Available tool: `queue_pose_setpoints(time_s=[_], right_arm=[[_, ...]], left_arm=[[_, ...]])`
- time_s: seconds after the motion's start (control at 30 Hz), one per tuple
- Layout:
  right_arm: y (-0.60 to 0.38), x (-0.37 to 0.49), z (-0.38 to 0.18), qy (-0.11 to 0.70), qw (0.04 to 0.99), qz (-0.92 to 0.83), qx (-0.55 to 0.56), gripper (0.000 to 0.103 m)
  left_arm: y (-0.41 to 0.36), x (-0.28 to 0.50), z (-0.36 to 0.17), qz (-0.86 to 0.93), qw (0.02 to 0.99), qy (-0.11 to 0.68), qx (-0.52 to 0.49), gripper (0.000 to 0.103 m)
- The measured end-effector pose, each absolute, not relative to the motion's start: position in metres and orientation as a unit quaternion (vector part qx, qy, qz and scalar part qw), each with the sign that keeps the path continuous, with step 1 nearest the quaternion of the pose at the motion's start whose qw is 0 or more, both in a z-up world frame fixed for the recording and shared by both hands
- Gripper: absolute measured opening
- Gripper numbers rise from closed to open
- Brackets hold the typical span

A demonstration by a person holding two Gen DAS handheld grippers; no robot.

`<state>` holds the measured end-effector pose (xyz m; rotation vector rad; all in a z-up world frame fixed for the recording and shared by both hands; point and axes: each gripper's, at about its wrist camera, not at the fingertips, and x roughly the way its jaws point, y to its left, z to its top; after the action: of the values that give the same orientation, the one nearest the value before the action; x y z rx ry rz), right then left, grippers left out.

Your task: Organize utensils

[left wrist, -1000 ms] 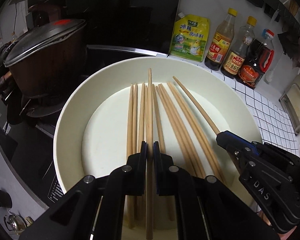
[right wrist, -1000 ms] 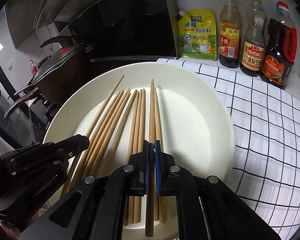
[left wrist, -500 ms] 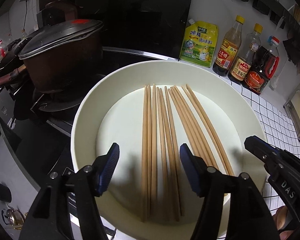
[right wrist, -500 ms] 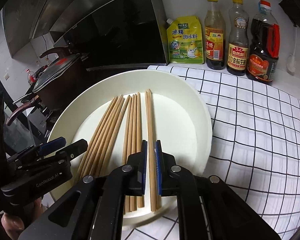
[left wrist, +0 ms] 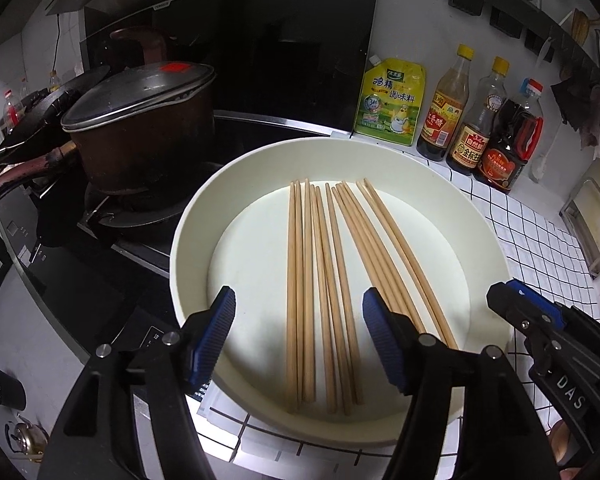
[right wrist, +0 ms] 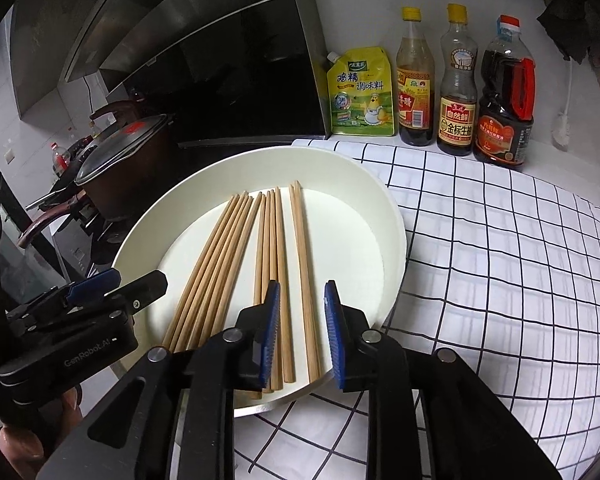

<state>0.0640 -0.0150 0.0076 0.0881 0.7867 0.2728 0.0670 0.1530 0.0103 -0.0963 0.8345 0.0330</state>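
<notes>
The wooden chopsticks (left wrist: 324, 292) lie side by side in a wide white plate (left wrist: 496, 264), which rests on the checked cloth (right wrist: 500, 260) covering the desk and reaches out toward the stove. From the right wrist view they fall into loose groups: a fanned bundle on the left, a few in the middle, and a pair (right wrist: 304, 280) lying apart on the right. The left tongs (left wrist: 300, 340) hover over the near edge of the plate with blue pads spread wide, touching nothing. The right tongs (right wrist: 302, 332) are also parted, their pads set on either side of the near ends of that pair without pinching them. The body of the left tool reads "GenRobot.AI" in the right wrist view, and the right tool shows the letters "DAS" in the left wrist view. Against the back wall stand a yellow pouch (right wrist: 360, 92) printed with 鸡精调味料 and a cartoon chick, a yellow-capped bottle (right wrist: 415, 80) whose label is too small to read fully, a second yellow-capped bottle (right wrist: 458, 84) marked 自然鲜 and 金标生抽, and a dark bottle with a red handle (right wrist: 506, 96). On the stove sits a brown pot (left wrist: 140, 132) under a glass lid bearing a red sticker.
</notes>
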Motion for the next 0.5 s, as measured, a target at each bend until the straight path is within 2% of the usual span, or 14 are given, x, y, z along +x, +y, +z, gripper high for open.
queue_pose_setpoints(time_s=[0.5], right_arm=[[-0.010,0.049,0.015,0.379,0.915,0.131,0.036,0.028]], left_arm=[[0.154,0.052,0.020,0.016,0.917,0.396,-0.045,0.066]])
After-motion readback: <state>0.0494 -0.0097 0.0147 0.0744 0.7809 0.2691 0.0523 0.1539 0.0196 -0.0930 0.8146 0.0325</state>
